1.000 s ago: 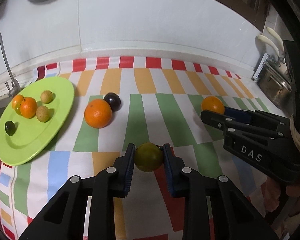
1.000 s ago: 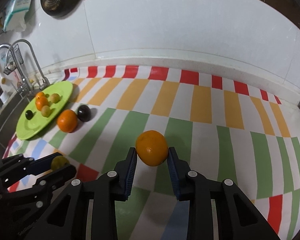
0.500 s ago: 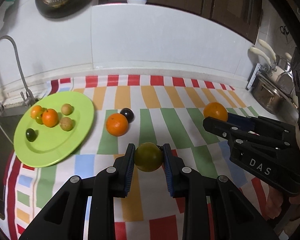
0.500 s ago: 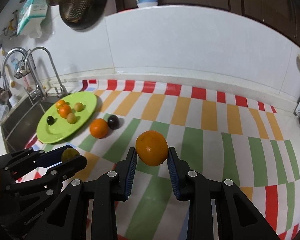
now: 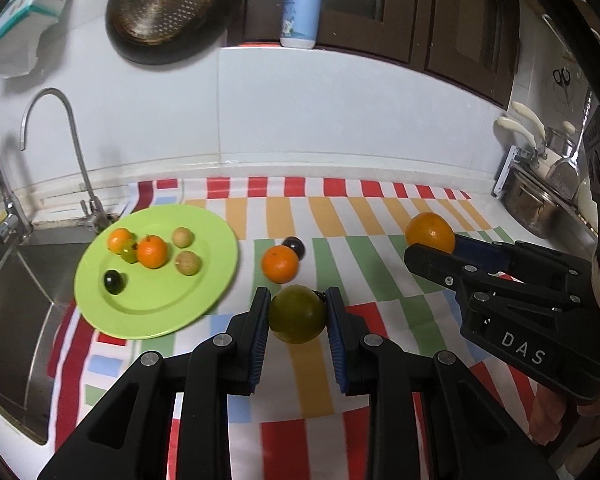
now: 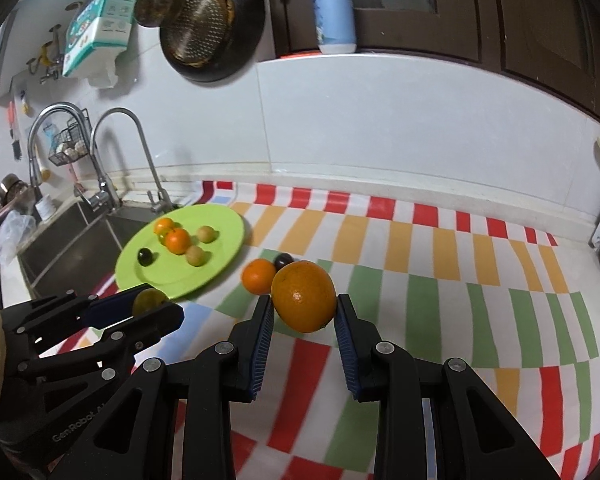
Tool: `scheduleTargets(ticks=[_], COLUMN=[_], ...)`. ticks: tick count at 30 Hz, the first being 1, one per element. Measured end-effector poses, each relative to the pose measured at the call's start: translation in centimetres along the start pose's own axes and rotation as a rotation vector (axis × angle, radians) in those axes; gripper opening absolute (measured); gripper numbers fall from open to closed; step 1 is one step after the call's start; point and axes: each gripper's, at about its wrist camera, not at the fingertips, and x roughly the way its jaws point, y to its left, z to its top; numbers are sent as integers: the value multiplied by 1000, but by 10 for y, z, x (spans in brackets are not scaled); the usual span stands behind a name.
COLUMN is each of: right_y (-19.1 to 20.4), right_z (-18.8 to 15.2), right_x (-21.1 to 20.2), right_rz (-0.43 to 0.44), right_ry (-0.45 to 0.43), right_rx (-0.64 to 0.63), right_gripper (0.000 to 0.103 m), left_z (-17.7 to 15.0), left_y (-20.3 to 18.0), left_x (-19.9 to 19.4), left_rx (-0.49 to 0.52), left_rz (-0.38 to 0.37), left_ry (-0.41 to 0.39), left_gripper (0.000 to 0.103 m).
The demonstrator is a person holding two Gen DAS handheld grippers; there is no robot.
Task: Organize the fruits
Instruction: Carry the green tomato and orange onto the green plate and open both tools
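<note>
Both grippers loaded, in carry above the striped cloth [image 5: 312, 376]. Left gripper [image 5: 298, 314] clamps a green fruit [image 5: 297, 313]; right gripper [image 6: 305, 309] clamps a large orange [image 6: 304, 297]. Step in hand, as I judge it: ferrying fruit to the green plate [image 5: 204, 300], which sits at the sink's edge [image 5: 32, 280].

Next: lower onto bare plate near the front rim, clear of the six small fruits. Loose orange [image 5: 280, 264] and dark fruit [image 5: 294, 246] lie just beside the plate. Open cloth to the right.
</note>
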Motion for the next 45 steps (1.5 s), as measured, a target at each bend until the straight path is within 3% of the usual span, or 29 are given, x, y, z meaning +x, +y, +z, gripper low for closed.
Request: scheduleTargets(ticks=[25,45], right_y=[89,123], right_z=[20,37], right_x=[20,97], right_rz=[120,237], right_ry=[-24,82], right_rx=[-61,-144], right_gripper=[32,32], left_z=[12,25], left_y=[82,132], left_x=[-34,17], left_rx=[-12,-48], left_rz=[82,115], left_ry=[-69,-23], left_gripper=[28,28])
